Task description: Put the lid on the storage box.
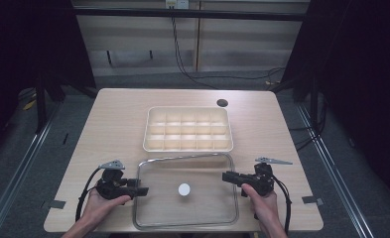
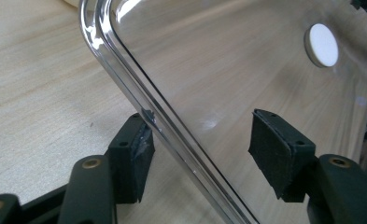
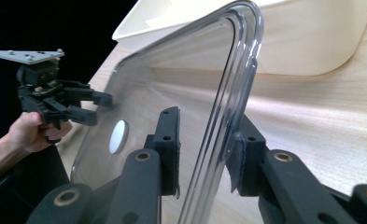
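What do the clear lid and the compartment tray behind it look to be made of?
Clear lid: likely transparent glossy plastic; the table's wood grain shows through it and its rim glints. Its round white knob looks matte. Compartment tray: cream, matte, probably moulded plastic, with rounded corners.

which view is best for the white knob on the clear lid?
The left gripper view: the white knob is close, sharp and unobstructed on the clear lid. The high view shows it small but centred on the lid. The right gripper view shows it foreshortened, seen through the plastic.
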A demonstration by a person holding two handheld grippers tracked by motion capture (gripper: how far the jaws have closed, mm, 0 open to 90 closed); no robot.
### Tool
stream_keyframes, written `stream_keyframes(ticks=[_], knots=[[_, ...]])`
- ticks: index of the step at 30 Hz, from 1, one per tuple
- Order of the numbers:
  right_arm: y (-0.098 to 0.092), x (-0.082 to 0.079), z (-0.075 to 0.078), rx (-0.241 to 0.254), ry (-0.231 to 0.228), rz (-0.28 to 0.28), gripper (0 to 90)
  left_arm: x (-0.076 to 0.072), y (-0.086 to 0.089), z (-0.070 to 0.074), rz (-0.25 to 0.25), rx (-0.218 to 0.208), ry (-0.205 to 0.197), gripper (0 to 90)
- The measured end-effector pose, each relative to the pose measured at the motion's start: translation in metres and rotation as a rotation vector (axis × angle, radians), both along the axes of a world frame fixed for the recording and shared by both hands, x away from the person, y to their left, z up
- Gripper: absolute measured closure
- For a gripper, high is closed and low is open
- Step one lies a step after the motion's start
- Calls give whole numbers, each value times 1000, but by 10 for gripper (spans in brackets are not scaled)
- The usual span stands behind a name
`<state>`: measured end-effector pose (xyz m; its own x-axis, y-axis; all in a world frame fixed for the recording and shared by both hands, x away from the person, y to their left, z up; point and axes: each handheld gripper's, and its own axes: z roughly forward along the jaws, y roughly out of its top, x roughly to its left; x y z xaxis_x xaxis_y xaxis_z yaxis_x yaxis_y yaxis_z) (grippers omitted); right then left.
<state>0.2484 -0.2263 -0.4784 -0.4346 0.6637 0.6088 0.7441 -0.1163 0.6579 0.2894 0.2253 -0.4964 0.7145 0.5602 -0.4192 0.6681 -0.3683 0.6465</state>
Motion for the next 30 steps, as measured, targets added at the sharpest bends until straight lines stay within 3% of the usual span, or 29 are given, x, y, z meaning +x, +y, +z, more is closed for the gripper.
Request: stream_keyframes(ticks=[7, 10, 15, 16, 17, 23, 26, 30], knots=[[2, 3, 2, -13, 3, -19, 671, -2, 4, 9, -4, -48, -14, 479], [3, 3, 3, -43, -2, -28, 648, -3, 6, 15, -14, -78, -31, 534], [4, 3, 5, -55, -4, -35, 640, -4, 7, 18, -15, -88, -49, 565], [4, 3, 7, -64, -12, -42, 634, -4, 7, 21, -10, -90, -73, 569], [4, 3, 7, -64, -12, -42, 634, -4, 7, 21, -10, -90, -73, 571], [7, 1, 18, -82, -81, -68, 634, -1, 7, 33, 9, -120, -120, 614], [7, 4, 22, -77, -98, -67, 637, -1, 9, 39, 10, -142, -147, 643], [8, 6, 27, -79, -117, -72, 631, -1, 9, 43, 16, -140, -163, 666]])
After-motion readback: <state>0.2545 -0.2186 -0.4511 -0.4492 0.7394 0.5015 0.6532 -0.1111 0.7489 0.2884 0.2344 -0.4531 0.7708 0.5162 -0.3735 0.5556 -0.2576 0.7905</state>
